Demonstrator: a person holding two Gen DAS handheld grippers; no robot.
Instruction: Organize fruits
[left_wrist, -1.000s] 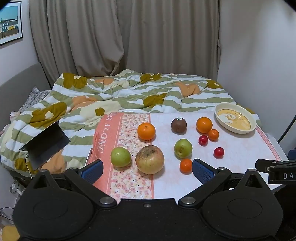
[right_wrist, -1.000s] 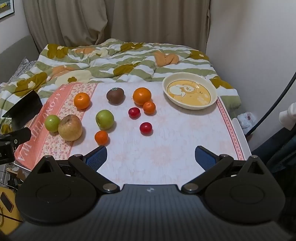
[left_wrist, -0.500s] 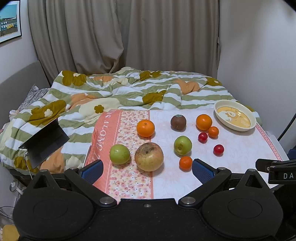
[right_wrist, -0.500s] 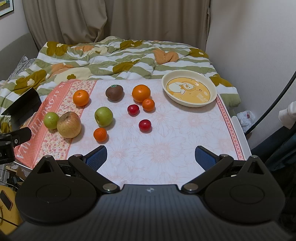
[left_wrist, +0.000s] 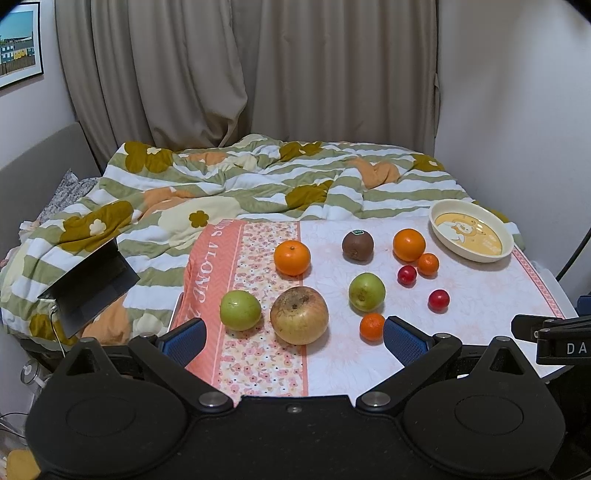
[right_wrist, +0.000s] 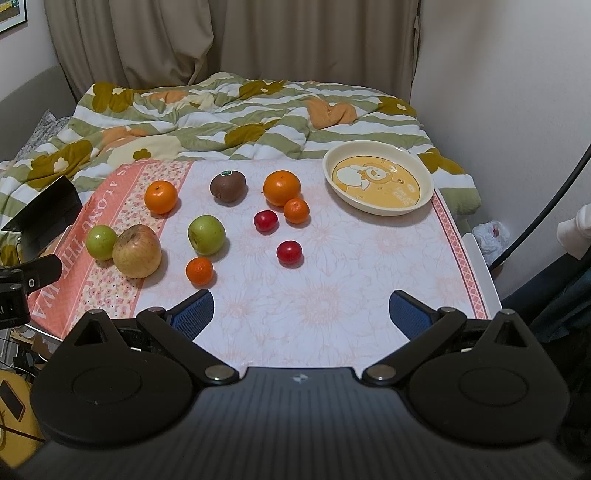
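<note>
Several fruits lie loose on the floral tablecloth (right_wrist: 332, 295): a large yellow-brown apple (left_wrist: 299, 315), two green apples (left_wrist: 240, 309) (left_wrist: 366, 291), two oranges (left_wrist: 291, 257) (left_wrist: 409, 244), a brown kiwi (left_wrist: 357, 245), small mandarins (left_wrist: 372, 326) (left_wrist: 428, 264) and two red plums (left_wrist: 406, 275) (left_wrist: 439, 300). A cream bowl (right_wrist: 378, 182) with a yellow cartoon bottom stands empty at the far right. My left gripper (left_wrist: 293, 338) is open at the near edge, short of the big apple. My right gripper (right_wrist: 301, 314) is open over bare cloth.
A rumpled striped floral duvet (left_wrist: 258, 184) covers the bed behind the table. A dark laptop (left_wrist: 88, 284) leans at the left. A wall (right_wrist: 517, 110) and a black cable (right_wrist: 546, 206) are close on the right. Curtains hang behind.
Both gripper views have tilted or pulled back slightly, so the fruits sit lower and smaller in view. No fruit has moved and both grippers stay open.
</note>
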